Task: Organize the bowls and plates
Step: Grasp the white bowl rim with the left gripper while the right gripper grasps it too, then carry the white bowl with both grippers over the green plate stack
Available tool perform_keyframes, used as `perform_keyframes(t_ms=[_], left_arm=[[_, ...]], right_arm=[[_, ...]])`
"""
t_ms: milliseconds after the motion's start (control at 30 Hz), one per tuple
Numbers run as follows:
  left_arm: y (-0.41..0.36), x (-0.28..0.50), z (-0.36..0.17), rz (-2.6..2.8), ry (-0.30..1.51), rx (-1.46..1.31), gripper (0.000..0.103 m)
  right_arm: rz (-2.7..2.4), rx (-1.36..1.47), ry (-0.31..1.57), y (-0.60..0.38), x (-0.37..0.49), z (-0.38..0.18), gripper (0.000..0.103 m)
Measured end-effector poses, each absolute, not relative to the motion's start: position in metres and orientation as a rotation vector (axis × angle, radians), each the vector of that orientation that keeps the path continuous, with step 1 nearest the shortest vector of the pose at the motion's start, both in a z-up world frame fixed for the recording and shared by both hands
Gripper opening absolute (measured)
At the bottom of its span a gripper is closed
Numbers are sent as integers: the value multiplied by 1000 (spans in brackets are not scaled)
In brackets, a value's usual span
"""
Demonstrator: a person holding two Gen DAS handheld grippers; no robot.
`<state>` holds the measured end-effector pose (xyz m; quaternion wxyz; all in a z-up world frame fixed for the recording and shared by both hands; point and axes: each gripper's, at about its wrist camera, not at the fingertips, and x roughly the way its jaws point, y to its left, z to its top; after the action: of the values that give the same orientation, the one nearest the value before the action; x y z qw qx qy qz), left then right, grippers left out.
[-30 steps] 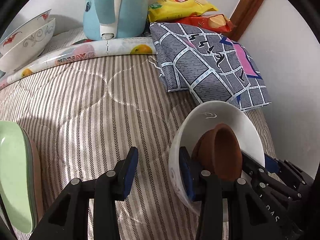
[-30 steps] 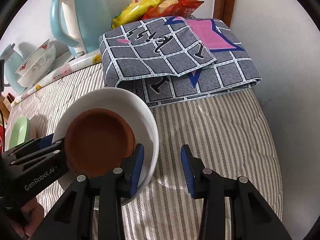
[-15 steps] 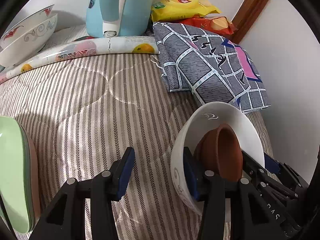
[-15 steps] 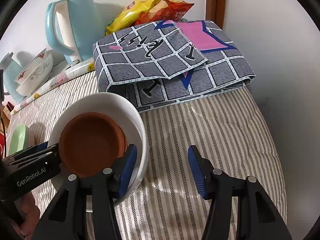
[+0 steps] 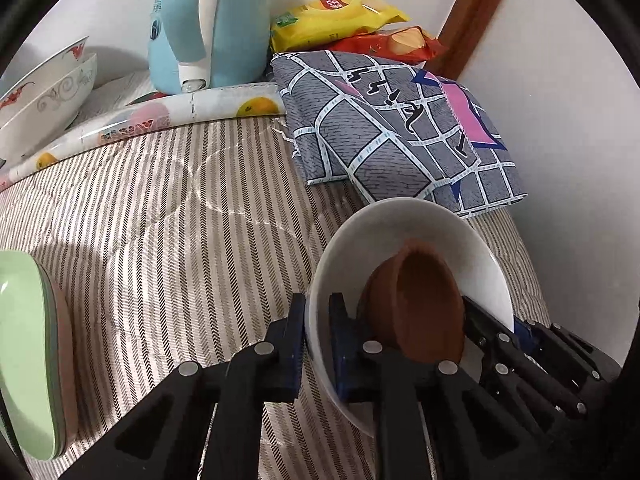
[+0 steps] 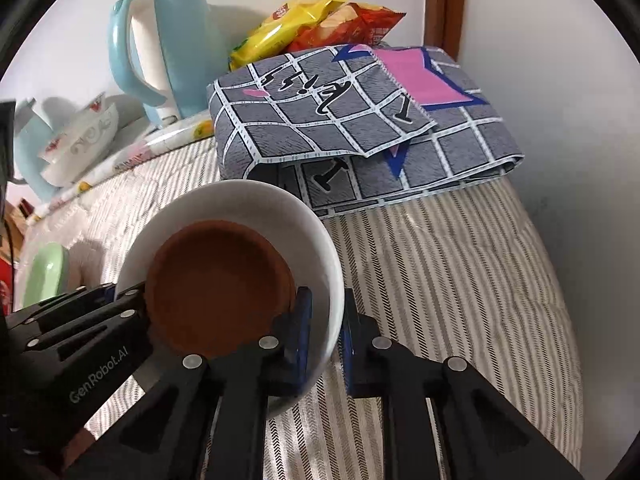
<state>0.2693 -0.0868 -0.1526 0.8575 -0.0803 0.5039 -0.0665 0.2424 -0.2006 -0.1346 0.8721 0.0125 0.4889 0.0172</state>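
Observation:
A white bowl [image 5: 404, 224] with a smaller brown bowl [image 5: 420, 304] inside it sits on the striped bed cover. My left gripper [image 5: 317, 338] is shut on the white bowl's left rim. My right gripper [image 6: 325, 334] is shut on the same white bowl [image 6: 256, 208] at its right rim, with the brown bowl [image 6: 218, 286] just left of its fingers. Green plates [image 5: 24, 360] stacked on a brownish one lie at the far left. Two patterned white bowls [image 5: 44, 100] are nested at the back left.
A light blue kettle [image 5: 208, 24] stands at the back on a fruit-print mat [image 5: 160, 116]. A folded grey checked cloth [image 6: 360, 128] lies behind the white bowl. Snack bags [image 5: 344, 16] lean on the wall. A white wall bounds the right side.
Both grippers have closed from open onto opposite rims of the white bowl. Both views have drawn a little closer to the bowl.

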Motion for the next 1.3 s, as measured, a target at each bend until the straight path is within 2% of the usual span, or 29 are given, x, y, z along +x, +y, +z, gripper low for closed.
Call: perform_keyframes(t_ms=[567, 1300], left_arm=[[-73, 222, -155, -140, 1081, -196, 10], [-38, 155, -128, -133, 1016, -202, 10]], right_arm=[[9, 71, 1025, -199, 196, -129, 9], [23, 100, 987, -169, 125, -109, 8]])
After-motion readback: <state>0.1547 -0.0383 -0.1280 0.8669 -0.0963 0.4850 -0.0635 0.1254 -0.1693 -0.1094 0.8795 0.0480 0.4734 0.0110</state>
